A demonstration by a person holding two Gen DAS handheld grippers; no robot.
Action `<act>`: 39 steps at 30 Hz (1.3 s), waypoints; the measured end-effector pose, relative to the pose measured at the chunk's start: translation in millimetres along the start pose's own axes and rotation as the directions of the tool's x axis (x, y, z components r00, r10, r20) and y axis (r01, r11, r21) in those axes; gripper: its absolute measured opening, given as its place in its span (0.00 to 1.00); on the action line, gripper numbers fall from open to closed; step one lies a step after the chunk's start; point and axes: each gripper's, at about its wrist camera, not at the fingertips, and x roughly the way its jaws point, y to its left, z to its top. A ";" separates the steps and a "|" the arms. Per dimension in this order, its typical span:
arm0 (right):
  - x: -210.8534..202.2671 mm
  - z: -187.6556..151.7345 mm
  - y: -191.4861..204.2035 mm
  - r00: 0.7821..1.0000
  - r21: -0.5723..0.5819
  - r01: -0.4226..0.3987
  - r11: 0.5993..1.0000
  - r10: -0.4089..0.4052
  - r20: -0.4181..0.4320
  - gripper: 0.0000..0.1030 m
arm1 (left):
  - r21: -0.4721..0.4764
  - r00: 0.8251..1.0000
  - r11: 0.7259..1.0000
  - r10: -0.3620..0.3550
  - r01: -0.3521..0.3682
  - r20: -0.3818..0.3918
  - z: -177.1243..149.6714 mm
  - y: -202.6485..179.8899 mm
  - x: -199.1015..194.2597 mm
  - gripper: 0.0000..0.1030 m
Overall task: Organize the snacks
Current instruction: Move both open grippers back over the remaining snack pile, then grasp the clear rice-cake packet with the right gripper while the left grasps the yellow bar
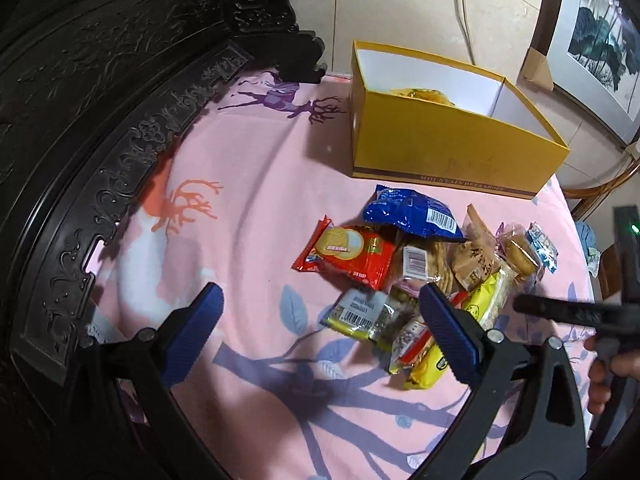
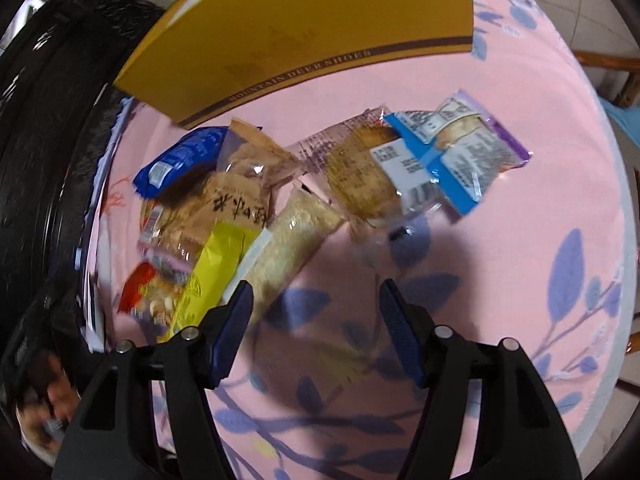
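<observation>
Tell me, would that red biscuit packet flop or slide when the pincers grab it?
The red biscuit packet looks puffy and glossy, so probably light, crinkly and a bit slippery. Its picture suggests round biscuits inside, likely fragile if squeezed hard.

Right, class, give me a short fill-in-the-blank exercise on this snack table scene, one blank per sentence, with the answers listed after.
1. The open cardboard box is ____ on the outside.
2. The blue crinkly snack bag lies between the box and the ____ biscuit packet.
3. The snacks lie on a ____ patterned cloth.
4. The left gripper and the right gripper both hold ____.

Answers: yellow; red; pink; nothing
</observation>
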 end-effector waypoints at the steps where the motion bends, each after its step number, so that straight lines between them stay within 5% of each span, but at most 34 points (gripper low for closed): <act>1: 5.3 4.2 4.6 1.000 0.000 0.015 1.000 -0.015 -0.006 0.55 | -0.001 1.000 1.000 0.001 -0.001 0.002 -1.0 -0.1 -1.9 0.97; 6: 28.4 12.8 29.5 0.996 -0.011 0.081 0.997 -0.081 -0.021 0.46 | 0.000 1.000 1.000 0.002 -0.002 -0.005 -7.1 -3.0 -7.2 0.97; 10: 41.2 8.2 57.0 0.980 -0.180 0.196 0.964 -0.198 0.011 0.42 | 0.032 1.000 0.999 -0.003 0.003 -0.004 -12.9 -9.0 -11.1 0.97; 15: 35.1 -0.8 47.0 0.984 -0.211 0.173 0.962 -0.177 -0.003 0.30 | 0.162 0.999 0.986 -0.044 0.041 0.018 -20.3 -34.2 -16.7 0.97; 19: 22.9 -15.7 29.0 0.984 -0.214 0.173 0.961 -0.177 0.002 0.29 | 0.303 0.985 0.940 -0.171 0.153 0.032 -30.1 -67.2 -26.0 0.97; 24: 13.2 -32.1 13.1 0.987 -0.216 0.158 0.964 -0.159 0.012 0.29 | 0.502 0.966 0.841 -0.256 0.203 0.039 -49.6 -117.5 -20.1 0.96; 28: 5.9 -38.0 1.5 0.987 -0.203 0.162 0.966 -0.161 0.021 0.29 | 0.562 0.958 0.791 -0.288 0.241 -0.005 -60.0 -138.3 4.8 0.83; 30: 1.5 -38.7 -6.9 0.991 -0.176 0.137 0.975 -0.136 0.016 0.28 | 0.537 0.949 0.798 -0.316 0.273 -0.012 -56.6 -135.4 13.0 0.77; 31: -2.7 -38.6 -12.8 0.992 -0.170 0.129 0.977 -0.129 0.012 0.28 | 0.534 0.955 0.801 -0.293 0.271 -0.045 -55.4 -134.9 21.3 0.61; 32: -3.7 -41.2 -13.8 0.992 -0.172 0.129 0.977 -0.128 0.014 0.28 | 0.537 0.956 0.797 -0.285 0.277 -0.070 -56.9 -133.6 28.9 0.55; 39: 0.8 -38.7 -8.0 0.992 -0.179 0.129 0.975 -0.129 0.014 0.28 | 0.558 0.971 0.795 -0.207 0.238 -0.118 -69.9 -126.9 61.5 0.51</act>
